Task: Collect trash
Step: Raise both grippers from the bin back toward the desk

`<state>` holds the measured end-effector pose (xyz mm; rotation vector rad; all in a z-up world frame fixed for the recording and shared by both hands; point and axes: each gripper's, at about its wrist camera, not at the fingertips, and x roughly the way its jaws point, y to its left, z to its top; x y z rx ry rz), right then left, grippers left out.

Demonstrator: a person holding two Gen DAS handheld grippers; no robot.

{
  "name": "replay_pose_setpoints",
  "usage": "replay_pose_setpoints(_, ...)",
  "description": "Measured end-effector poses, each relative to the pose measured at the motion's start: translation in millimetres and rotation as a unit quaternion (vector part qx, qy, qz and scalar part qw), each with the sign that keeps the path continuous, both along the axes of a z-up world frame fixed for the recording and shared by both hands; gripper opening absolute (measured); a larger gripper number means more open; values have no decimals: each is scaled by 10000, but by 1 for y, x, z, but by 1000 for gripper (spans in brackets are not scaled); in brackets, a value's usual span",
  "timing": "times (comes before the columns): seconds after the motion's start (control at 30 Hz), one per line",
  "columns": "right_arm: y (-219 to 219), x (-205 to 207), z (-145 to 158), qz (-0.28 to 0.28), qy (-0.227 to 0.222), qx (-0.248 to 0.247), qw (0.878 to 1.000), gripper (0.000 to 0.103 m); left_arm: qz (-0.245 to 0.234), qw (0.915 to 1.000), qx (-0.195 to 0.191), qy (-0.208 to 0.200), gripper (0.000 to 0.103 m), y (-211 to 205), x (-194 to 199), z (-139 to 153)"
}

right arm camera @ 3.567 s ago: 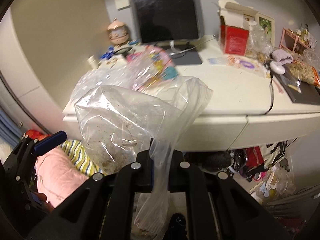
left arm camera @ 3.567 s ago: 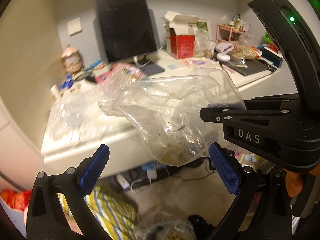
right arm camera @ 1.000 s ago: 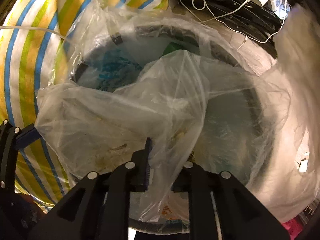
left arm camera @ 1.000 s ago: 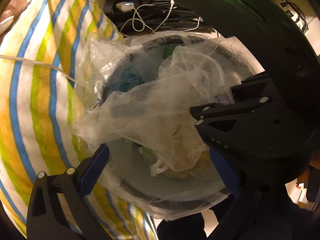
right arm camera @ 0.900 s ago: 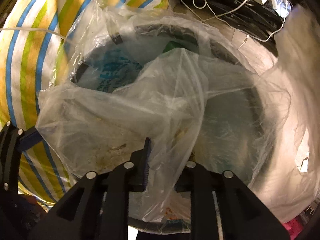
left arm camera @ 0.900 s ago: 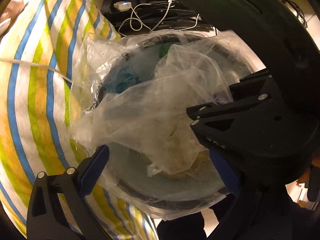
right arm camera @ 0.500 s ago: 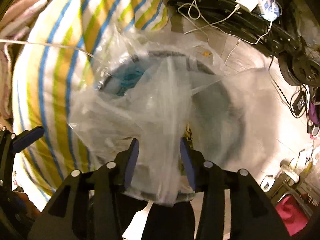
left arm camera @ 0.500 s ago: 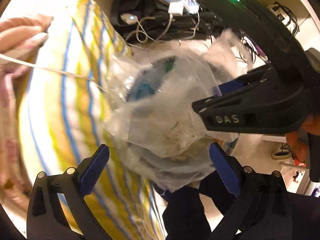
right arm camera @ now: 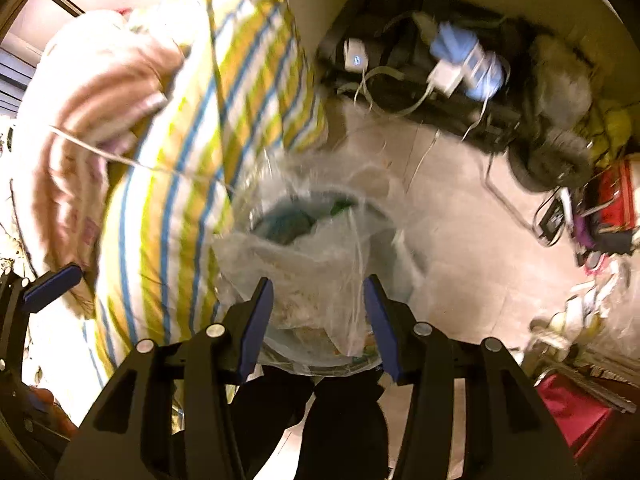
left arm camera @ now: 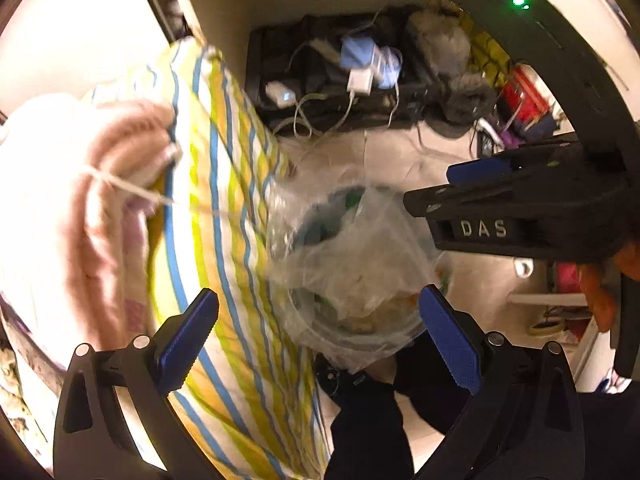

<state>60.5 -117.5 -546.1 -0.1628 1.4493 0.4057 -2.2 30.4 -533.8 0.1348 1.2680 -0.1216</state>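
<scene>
Clear plastic bag (right arm camera: 320,268) lying across the lined bin's (left arm camera: 352,332) mouth, both tongs empty

Right gripper (right arm camera: 318,316) is hanging half-spread above the bag, left gripper (left arm camera: 316,324) gaping wide, neither gripping. That crinkly film is looking feather-light, limp and slippery, crumbs weighting its bottom; a bunched edge looks the safest pinch. Soft striped pillow (right arm camera: 192,168) is crowding the left.

The left gripper (left arm camera: 316,336) is black plastic, its two fingers faced with ribbed blue pads (left arm camera: 186,336) and fastened with round silver screws (left arm camera: 141,341). The right gripper (right arm camera: 318,324) has the same black frame, blue pads (right arm camera: 256,326) and silver screws (right arm camera: 215,330). Seen from the left wrist, its side carries white letters "DAS" (left arm camera: 483,229) and a small green light (left arm camera: 518,0) glows on its curved black housing. The person's legs (right arm camera: 344,420) wear dark trousers.
</scene>
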Motion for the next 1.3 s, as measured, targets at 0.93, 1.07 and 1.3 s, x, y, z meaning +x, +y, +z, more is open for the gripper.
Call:
replay_pose_setpoints(0.93, -34, -9, 237, -1126, -1918, 155, 9748, 96, -813, 9879, -409, -1258, 97, -13, 22, 196)
replay_pose_setpoints(1.07, -37, -14, 263, -1244, -2155, 157, 9684, 96, -884, 9842, -510, -1448, 97, -15, 28, 219)
replay_pose_setpoints(1.3, -49, -6, 306, -1452, -2599, 176, 9545, 96, -953, 9759, -588, -1873, 97, -21, 57, 259)
